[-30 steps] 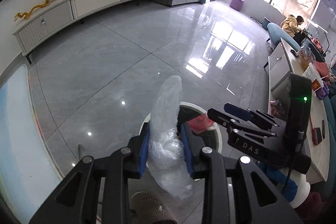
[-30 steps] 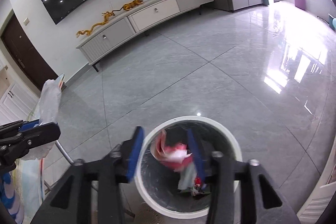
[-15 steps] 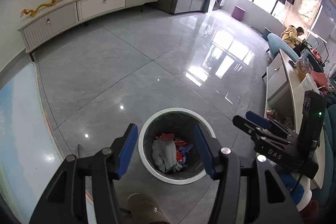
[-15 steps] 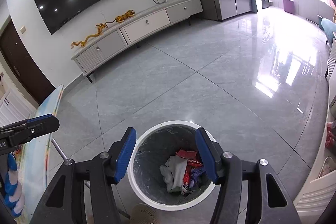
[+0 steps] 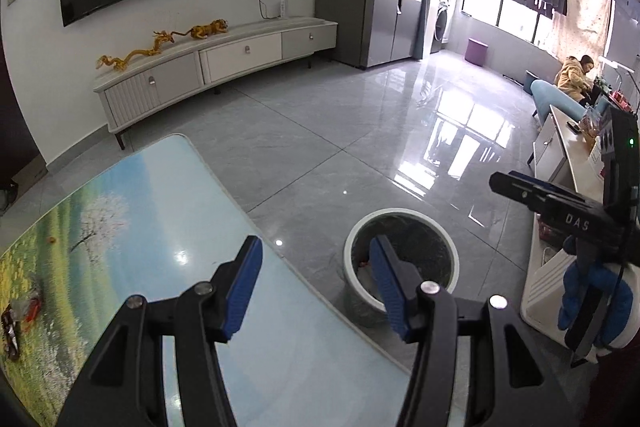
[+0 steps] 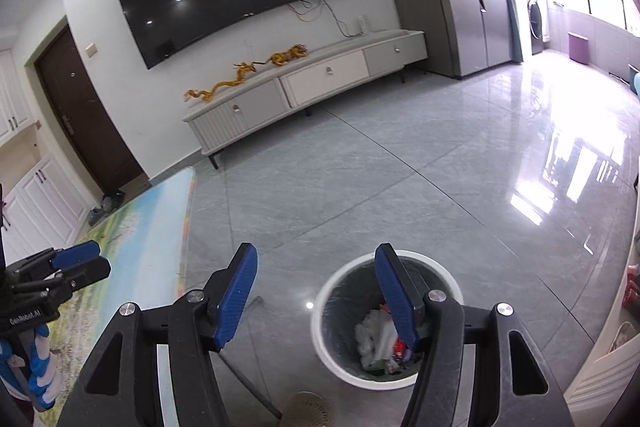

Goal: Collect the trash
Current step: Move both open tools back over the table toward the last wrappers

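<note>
- Our left gripper has its fingers spread wide with nothing between them, held above the edge of the desk; the right finger hides part of the trash bin.
- Our right gripper, fingers equally wide and empty, hangs over the floor beside the bin; white and red trash lies inside.
- A wrapper lies at the desk's left edge, hard to make out.
</note>
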`<control>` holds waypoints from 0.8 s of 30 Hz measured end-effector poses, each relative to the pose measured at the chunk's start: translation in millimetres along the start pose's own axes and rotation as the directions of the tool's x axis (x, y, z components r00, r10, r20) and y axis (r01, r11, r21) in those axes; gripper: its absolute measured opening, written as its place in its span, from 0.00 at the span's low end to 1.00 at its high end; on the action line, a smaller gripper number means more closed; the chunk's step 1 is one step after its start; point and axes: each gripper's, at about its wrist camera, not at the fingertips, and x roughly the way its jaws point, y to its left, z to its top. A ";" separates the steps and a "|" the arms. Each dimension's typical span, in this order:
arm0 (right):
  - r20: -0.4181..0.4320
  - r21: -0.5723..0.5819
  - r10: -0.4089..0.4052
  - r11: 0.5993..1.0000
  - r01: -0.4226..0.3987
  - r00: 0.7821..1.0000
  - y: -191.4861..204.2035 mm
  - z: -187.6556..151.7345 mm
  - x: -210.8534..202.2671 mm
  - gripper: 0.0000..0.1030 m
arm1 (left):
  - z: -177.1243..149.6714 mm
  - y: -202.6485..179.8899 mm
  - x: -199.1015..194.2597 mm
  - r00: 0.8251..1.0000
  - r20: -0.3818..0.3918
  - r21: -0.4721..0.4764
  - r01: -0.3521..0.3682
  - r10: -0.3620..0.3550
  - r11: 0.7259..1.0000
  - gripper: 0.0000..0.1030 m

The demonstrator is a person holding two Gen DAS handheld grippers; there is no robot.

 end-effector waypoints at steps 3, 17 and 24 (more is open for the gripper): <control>0.009 -0.031 0.033 0.999 -0.033 0.999 24.5 0.4 -6.3 0.59 | -13.3 19.9 -28.8 0.998 0.031 -0.001 -0.048 0.048 0.999 0.53; -0.034 -0.190 0.120 0.974 -0.125 0.992 127.3 -8.3 -12.3 0.60 | -75.3 127.0 -124.9 0.969 0.106 -0.158 -0.205 0.223 0.966 0.54; -0.075 -0.266 0.163 0.947 -0.177 0.984 185.8 -14.2 1.3 0.60 | -114.5 208.6 -156.3 0.937 0.081 -0.274 -0.307 0.340 0.911 0.54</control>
